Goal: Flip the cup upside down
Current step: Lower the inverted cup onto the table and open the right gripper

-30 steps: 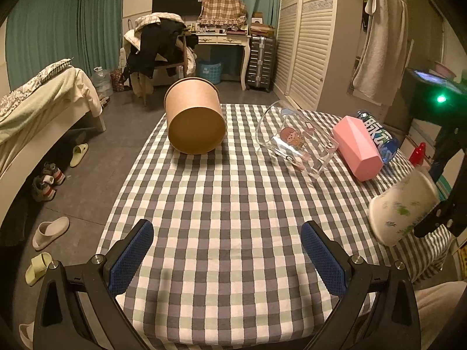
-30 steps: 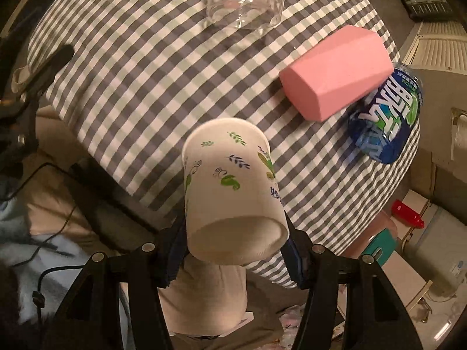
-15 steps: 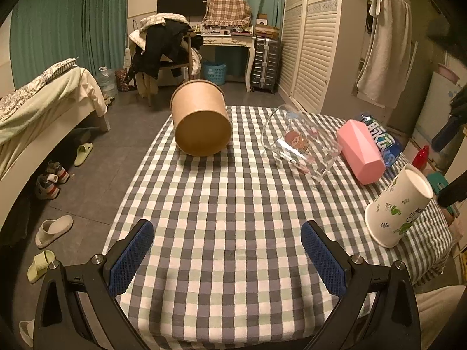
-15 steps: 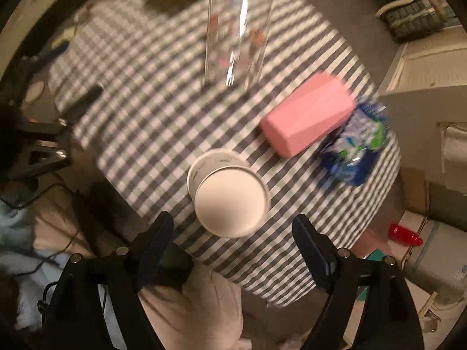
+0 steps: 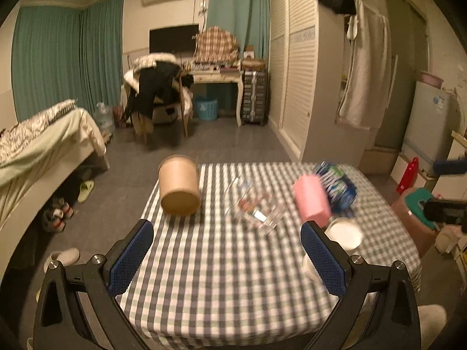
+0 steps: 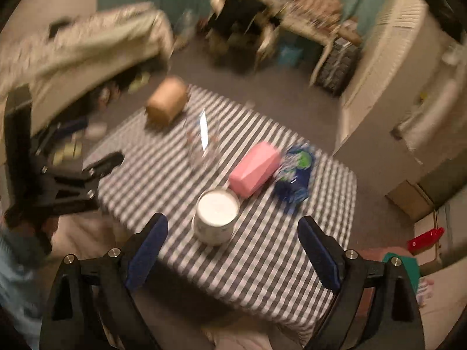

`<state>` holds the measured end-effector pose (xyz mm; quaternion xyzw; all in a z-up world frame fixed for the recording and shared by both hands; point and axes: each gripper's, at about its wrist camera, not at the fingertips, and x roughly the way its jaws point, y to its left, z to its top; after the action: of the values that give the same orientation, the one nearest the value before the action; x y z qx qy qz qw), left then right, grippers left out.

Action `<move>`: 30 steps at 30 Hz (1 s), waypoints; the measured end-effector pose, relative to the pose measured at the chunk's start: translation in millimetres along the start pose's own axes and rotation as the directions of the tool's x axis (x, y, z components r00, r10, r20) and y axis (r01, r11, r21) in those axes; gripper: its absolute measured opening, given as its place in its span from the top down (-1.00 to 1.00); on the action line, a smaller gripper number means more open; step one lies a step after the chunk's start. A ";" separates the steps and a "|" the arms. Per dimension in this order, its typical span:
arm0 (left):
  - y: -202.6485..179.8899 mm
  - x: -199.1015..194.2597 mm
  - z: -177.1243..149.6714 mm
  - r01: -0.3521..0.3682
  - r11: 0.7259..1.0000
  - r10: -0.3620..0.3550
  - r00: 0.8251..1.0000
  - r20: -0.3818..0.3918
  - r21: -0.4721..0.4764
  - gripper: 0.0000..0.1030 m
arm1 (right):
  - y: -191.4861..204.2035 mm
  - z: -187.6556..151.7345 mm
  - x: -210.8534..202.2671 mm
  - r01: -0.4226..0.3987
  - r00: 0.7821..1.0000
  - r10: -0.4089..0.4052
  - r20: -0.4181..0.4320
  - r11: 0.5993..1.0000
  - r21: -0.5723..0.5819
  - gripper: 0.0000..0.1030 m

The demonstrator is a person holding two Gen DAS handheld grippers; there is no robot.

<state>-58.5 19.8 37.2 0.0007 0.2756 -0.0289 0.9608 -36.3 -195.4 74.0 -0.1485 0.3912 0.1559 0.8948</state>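
The white paper cup [image 6: 216, 217] stands upside down on the checked tablecloth [image 6: 262, 262], its flat bottom facing up, just ahead of the right claw [image 6: 232, 250] and a little toward that claw's left finger. Nothing touches it: the right claw hangs above the near edge of the table with its blue pads spread wide and nothing between them. From the left claw [image 5: 226, 253], the same cup [image 5: 344, 234] sits right behind its right finger, partly hidden by it; this claw too is wide apart and holds nothing. Just beyond the cup, seen from the right claw, lies a pink box [image 6: 254, 173] on its side, with a blue packet [image 6: 293, 179] to its right. Farther ahead and leftward lies a clear glass [image 6: 201, 143], and farther still a brown paper tub [image 6: 166, 105] on its side near the far edge. Both views are blurred, so fine detail is lost.
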 end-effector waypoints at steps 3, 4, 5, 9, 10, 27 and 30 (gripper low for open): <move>-13.3 -15.7 11.1 0.008 1.000 -0.008 0.999 0.043 0.011 -1.00 | -12.4 -13.4 -16.4 -0.006 0.995 -0.005 0.102 0.995 0.102 -0.86; -18.0 -21.3 14.0 0.011 1.000 -0.011 0.998 0.060 0.011 -1.00 | -16.6 -19.2 -23.3 -0.008 0.991 -0.011 0.136 0.990 0.139 -0.87; -22.3 -25.5 15.3 0.014 1.000 -0.014 0.997 0.071 0.009 -1.00 | -20.2 -24.5 -28.5 -0.011 0.986 -0.017 0.165 0.986 0.168 -0.90; -31.0 -41.9 10.4 0.021 1.000 -0.020 0.994 0.107 -0.015 -1.00 | -28.0 -49.1 -44.1 0.007 0.955 -0.082 0.284 0.967 0.256 -0.99; -34.1 -45.2 5.7 0.022 1.000 -0.019 0.993 0.118 -0.020 -1.00 | -26.4 -56.5 -45.1 0.024 0.948 -0.106 0.299 0.964 0.267 -0.99; -53.6 -16.6 -76.3 -0.060 0.998 0.061 0.995 0.079 -0.021 -1.00 | -12.5 -137.2 24.9 0.039 0.943 -0.142 0.301 0.946 0.322 -0.99; -55.3 -15.0 -78.0 -0.052 0.998 0.053 0.996 0.075 -0.018 -1.00 | -13.8 -139.9 28.7 0.044 0.943 -0.146 0.299 0.946 0.322 -0.99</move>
<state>-115.7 -33.2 -20.2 -0.0008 0.2390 -0.0014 0.9710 -103.7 -257.5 -36.4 0.0025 0.2536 0.0704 0.9647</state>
